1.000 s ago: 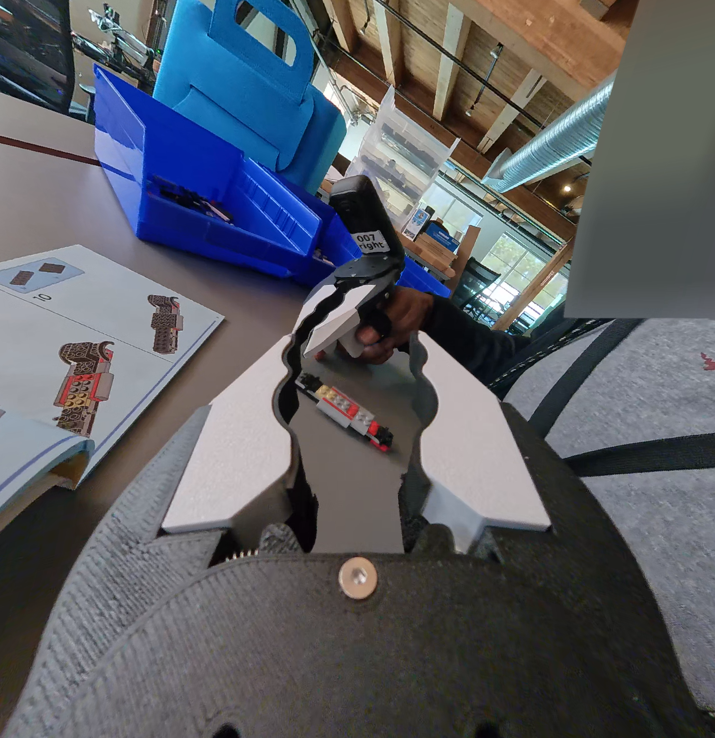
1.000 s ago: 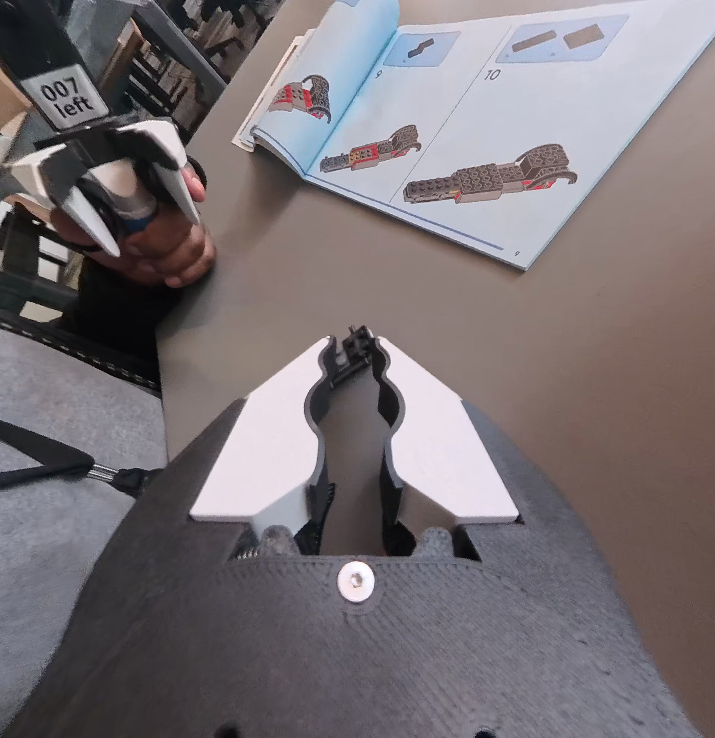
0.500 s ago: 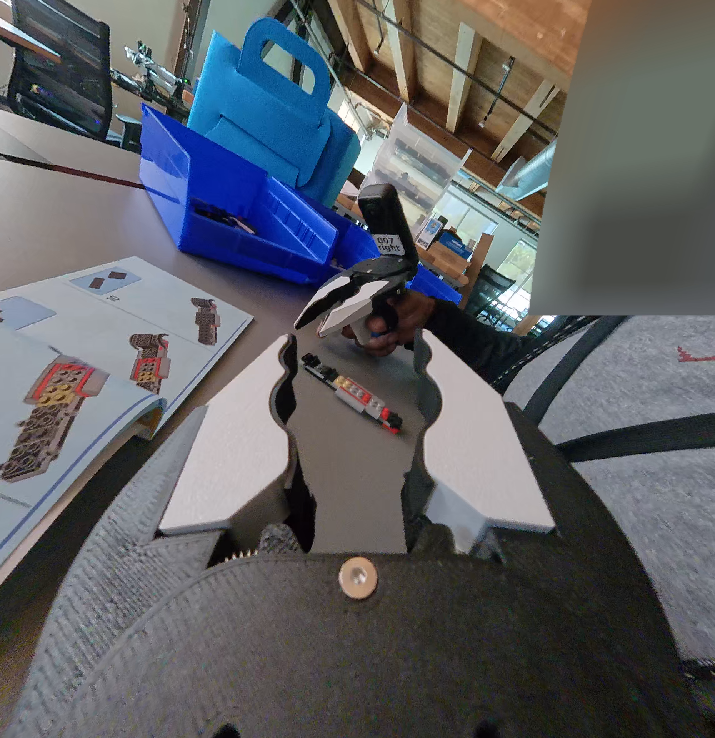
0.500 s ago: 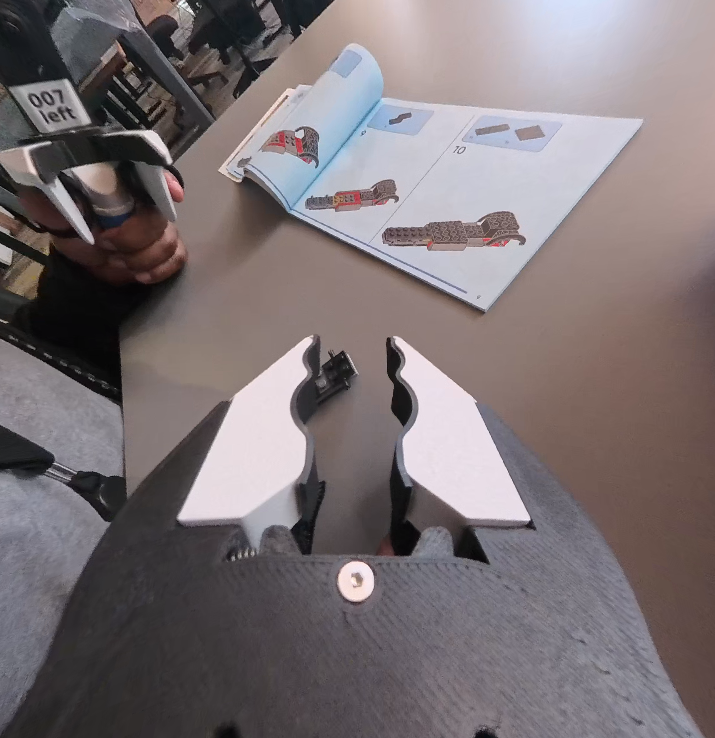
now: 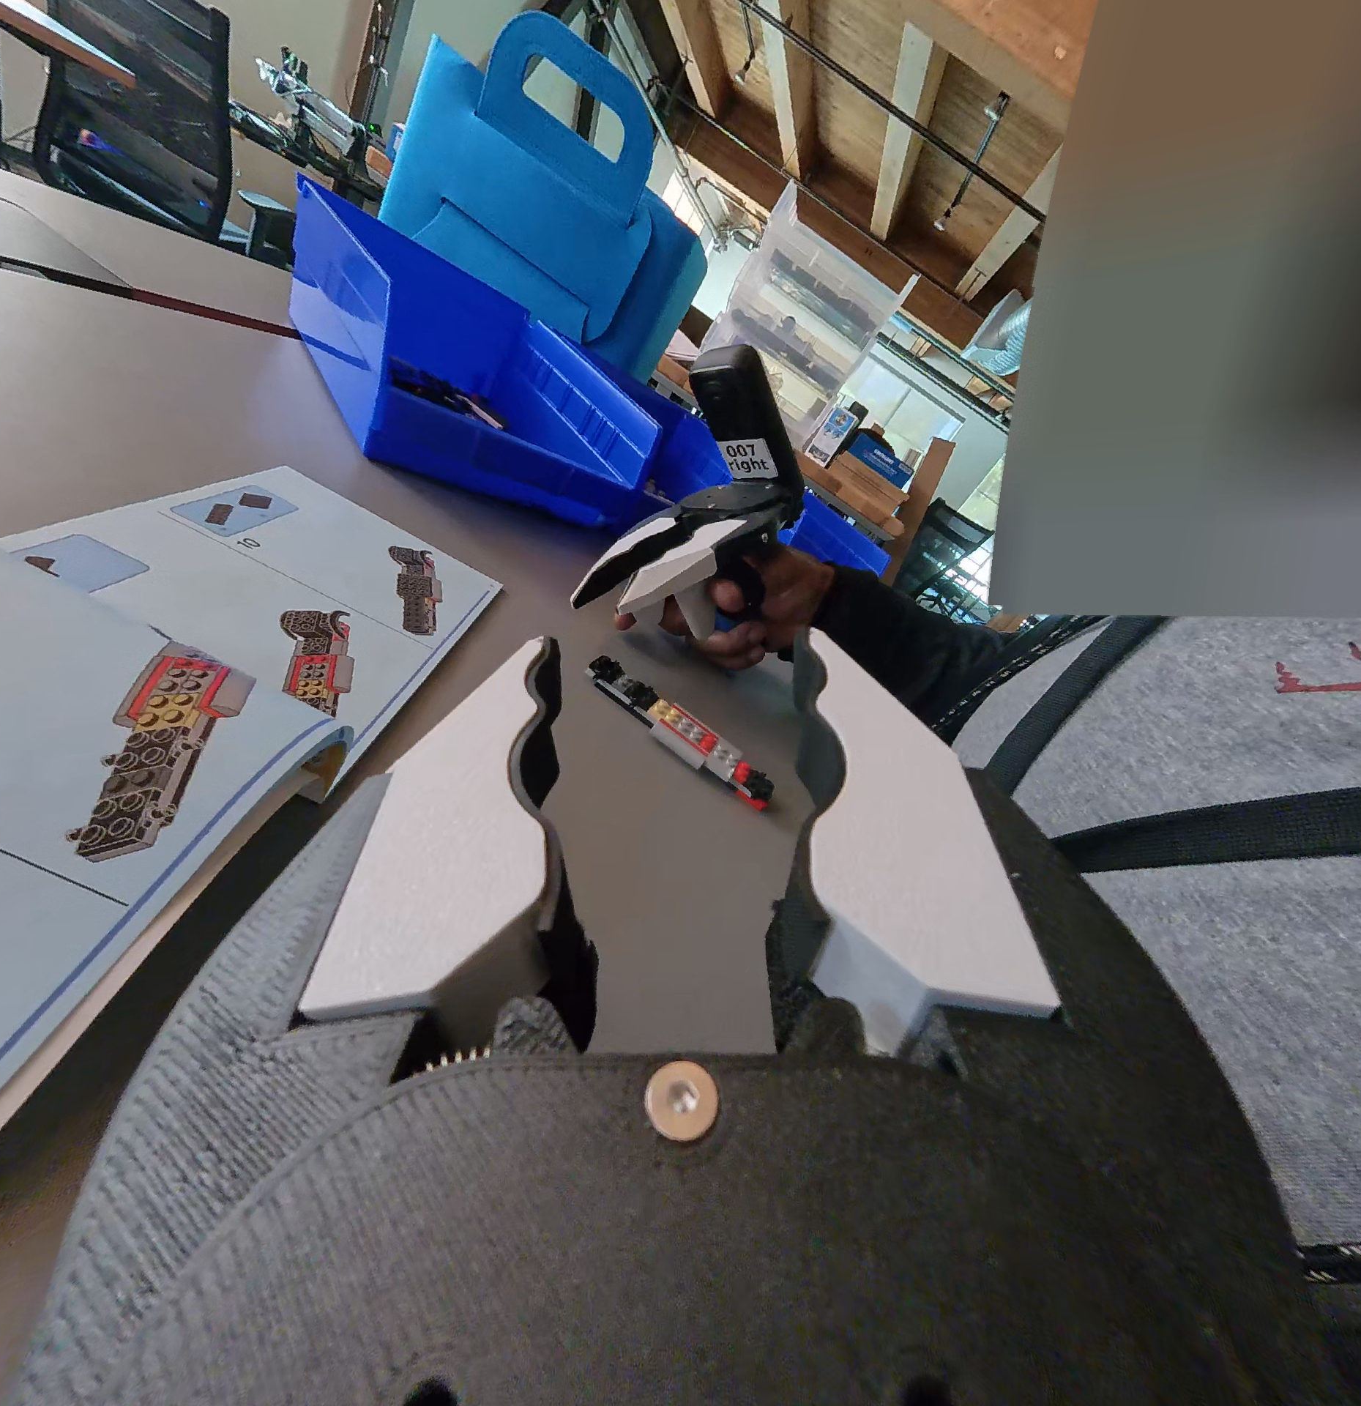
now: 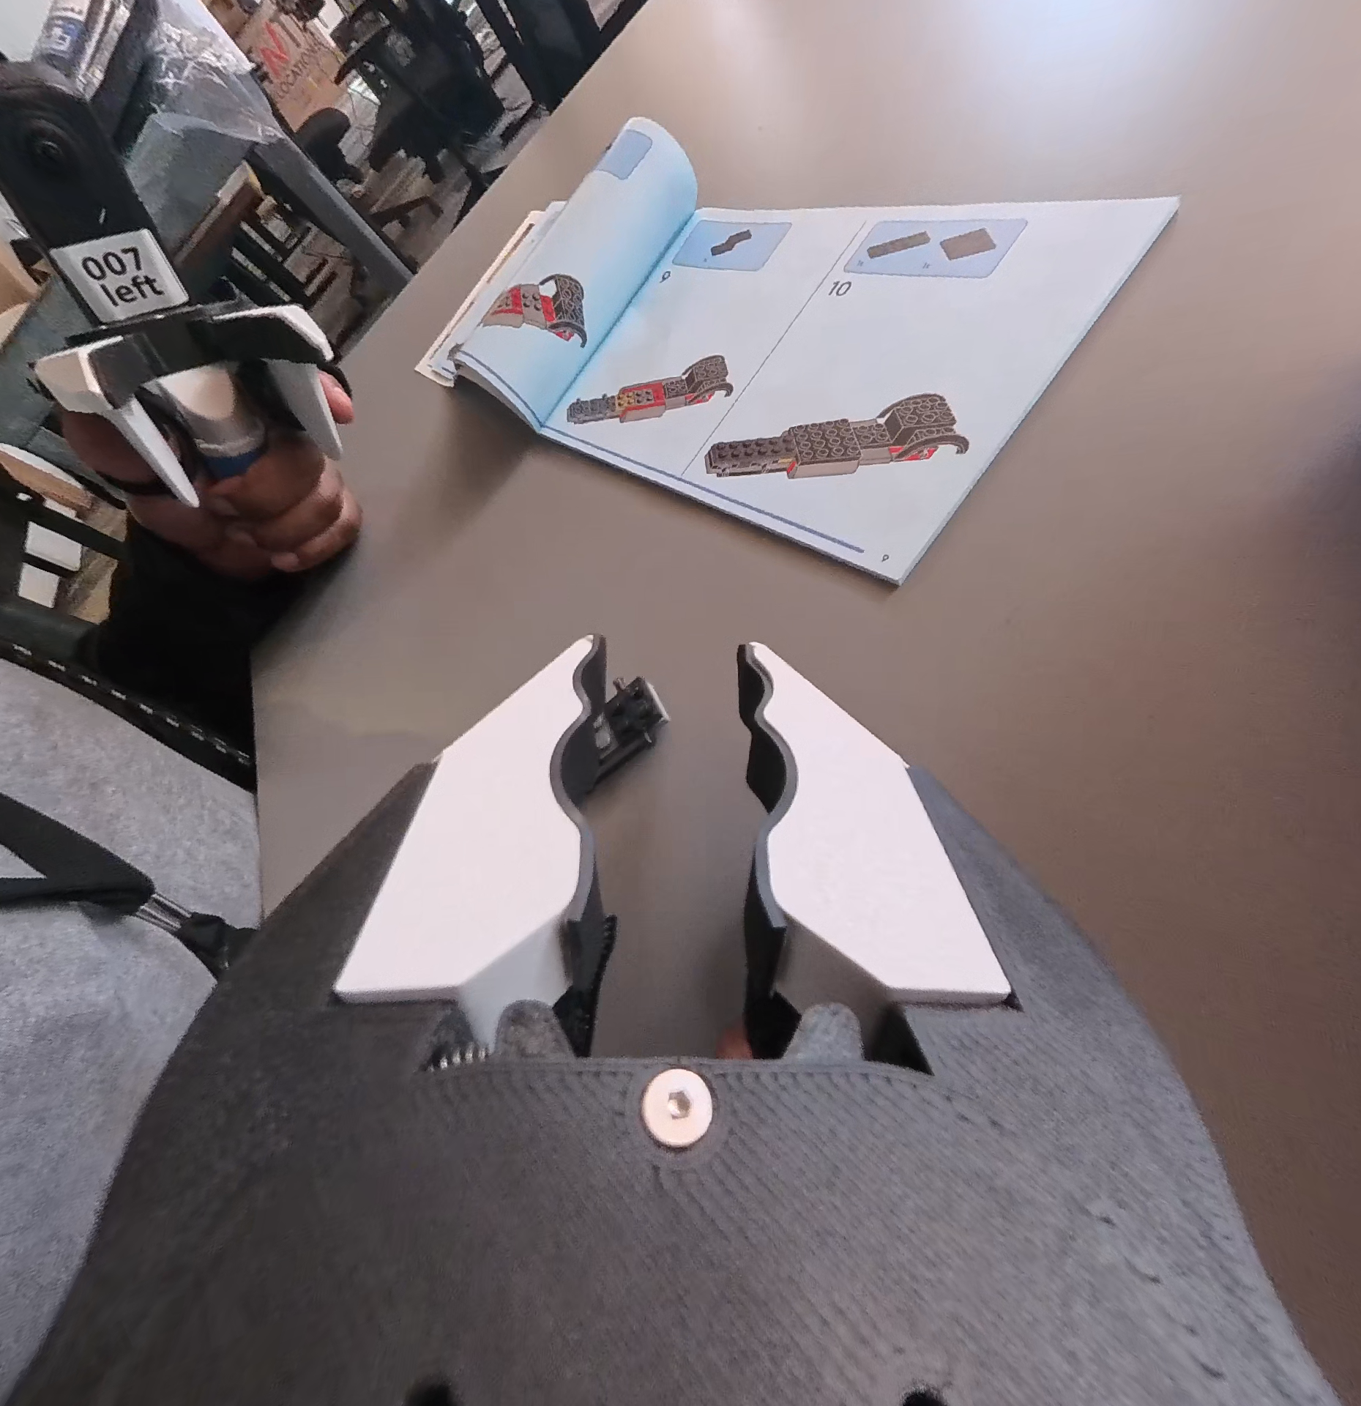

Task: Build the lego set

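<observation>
Left gripper (image 5: 673,662): jaws apart, empty. Right gripper (image 6: 669,650): jaws apart, empty; each carries a white label. Lego assembly (image 5: 681,732) lies on table (image 5: 129,396) beside open instruction booklet (image 6: 814,365).

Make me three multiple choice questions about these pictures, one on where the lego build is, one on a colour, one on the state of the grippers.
1. Where is the partly built lego model?
A. Lying on the table, ahead of the left gripper
B. Inside the blue bin
C. On the instruction booklet

2. What colour is the parts bin?
A. Green
B. Blue
C. Yellow

3. What state is the right gripper in?
A. Shut on the model
B. Shut on the booklet
C. Open, holding nothing

Answers:
1 A: the left wrist view shows it flat on the table between the open fingers.
2 B: its walls are bright blue.
3 C: its fingers stand apart, and the model's black end lies free on the table.
</observation>
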